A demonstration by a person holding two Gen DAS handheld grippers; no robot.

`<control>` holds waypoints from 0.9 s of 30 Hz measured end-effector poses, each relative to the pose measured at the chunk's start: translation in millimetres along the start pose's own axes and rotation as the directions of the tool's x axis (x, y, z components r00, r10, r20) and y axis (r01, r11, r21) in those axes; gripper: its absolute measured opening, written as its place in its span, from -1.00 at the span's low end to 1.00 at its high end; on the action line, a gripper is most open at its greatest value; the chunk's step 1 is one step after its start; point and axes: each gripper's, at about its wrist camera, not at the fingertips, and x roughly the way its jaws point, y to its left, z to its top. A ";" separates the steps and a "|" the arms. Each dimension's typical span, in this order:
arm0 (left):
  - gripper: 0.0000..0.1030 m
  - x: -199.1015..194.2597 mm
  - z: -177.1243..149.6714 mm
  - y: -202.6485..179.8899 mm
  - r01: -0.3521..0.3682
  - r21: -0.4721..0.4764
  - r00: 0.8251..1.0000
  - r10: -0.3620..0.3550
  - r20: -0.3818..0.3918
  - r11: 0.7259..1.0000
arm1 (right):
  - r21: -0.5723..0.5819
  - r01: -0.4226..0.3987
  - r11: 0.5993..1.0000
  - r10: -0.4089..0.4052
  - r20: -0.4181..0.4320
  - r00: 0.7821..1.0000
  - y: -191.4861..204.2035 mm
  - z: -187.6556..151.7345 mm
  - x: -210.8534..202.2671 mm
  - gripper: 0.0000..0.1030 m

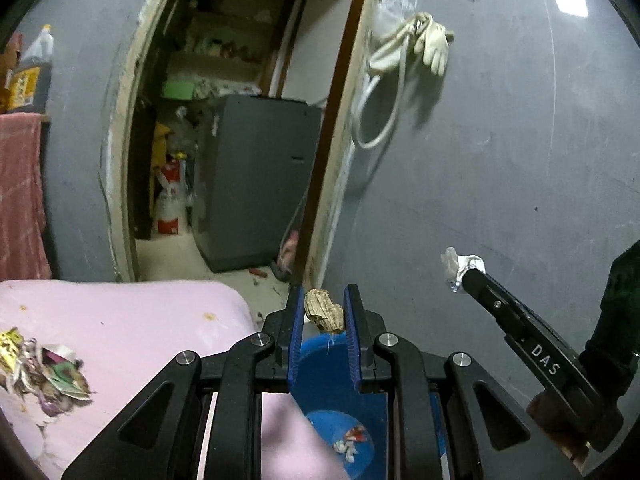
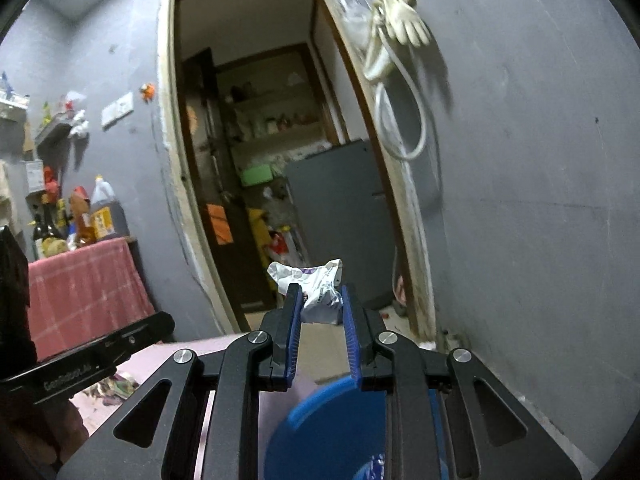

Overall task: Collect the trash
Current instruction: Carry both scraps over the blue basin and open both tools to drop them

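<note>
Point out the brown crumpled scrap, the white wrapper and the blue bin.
brown crumpled scrap point(image 1: 324, 311): left wrist view, its middle.
white wrapper point(image 2: 316, 284): right wrist view, its crumpled centre.
blue bin point(image 1: 320, 364): left wrist view, its inner wall.

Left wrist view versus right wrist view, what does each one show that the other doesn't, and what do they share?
Only the left wrist view shows the brown crumpled scrap clamped in the left tool, the trash pile on the pink surface, and litter inside the blue bin.

Only the right wrist view shows the shelf of bottles above the red cloth and the orange patch in the doorway.

Both show the white wrapper held in the right tool, the hanging gloves, the doorway and the grey cabinet.
</note>
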 end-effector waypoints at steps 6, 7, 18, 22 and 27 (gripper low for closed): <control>-0.69 23.6 -8.9 -0.7 0.032 -0.027 0.996 -0.035 -0.087 0.999 | 0.026 0.028 0.999 -0.027 -0.066 0.997 -13.9 -9.1 7.4 -0.61; -0.69 27.4 -10.5 -1.6 0.038 -0.034 0.994 -0.041 -0.100 0.999 | 0.030 0.033 0.999 -0.030 -0.075 0.997 -15.6 -10.1 8.2 -0.60; -0.55 49.2 -24.0 1.9 0.069 -0.088 0.976 -0.085 -0.200 0.994 | 0.064 0.059 0.996 -0.050 -0.137 0.989 -29.0 -15.9 14.0 -0.43; -0.43 46.6 -25.0 5.4 0.062 -0.101 0.977 -0.081 -0.196 0.993 | 0.063 0.059 0.996 -0.050 -0.135 0.990 -29.4 -16.3 13.8 -0.41; -0.30 41.7 -23.5 10.3 0.047 -0.109 0.981 -0.066 -0.183 0.993 | 0.063 0.058 0.996 -0.050 -0.131 0.990 -29.7 -16.4 13.2 -0.26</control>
